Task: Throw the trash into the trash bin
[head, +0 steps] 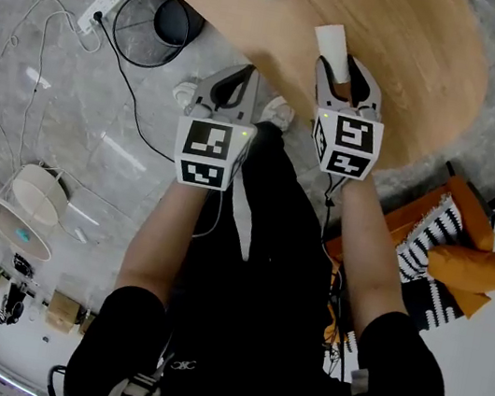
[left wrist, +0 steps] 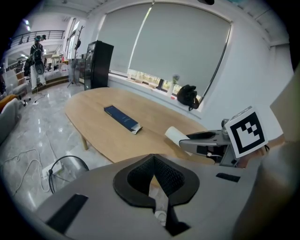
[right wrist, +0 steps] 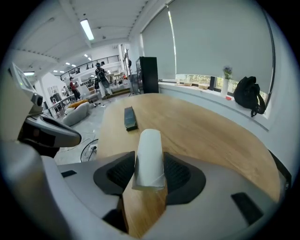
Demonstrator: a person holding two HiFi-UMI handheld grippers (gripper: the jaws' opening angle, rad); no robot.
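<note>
your r gripper (right wrist: 149,164) jaws wide round paper roll (right wrist: 150,138), loose hold, cld slip b4 bin (head: 118,27); l gripper (left wrist: 154,178) jaws together, empty.

A dark blue box (left wrist: 123,118) lies on the oval wooden table (head: 414,60) — a black backpack (right wrist: 248,96) rests on the windowsill (right wrist: 194,88) beyond.

Black short sleeves (head: 127,313), black trousers (head: 268,243), white shoes (head: 280,111); grey left gripper (head: 238,82) and right gripper (head: 347,79) bear marker cubes (head: 207,149) (black-and-white squares).
</note>
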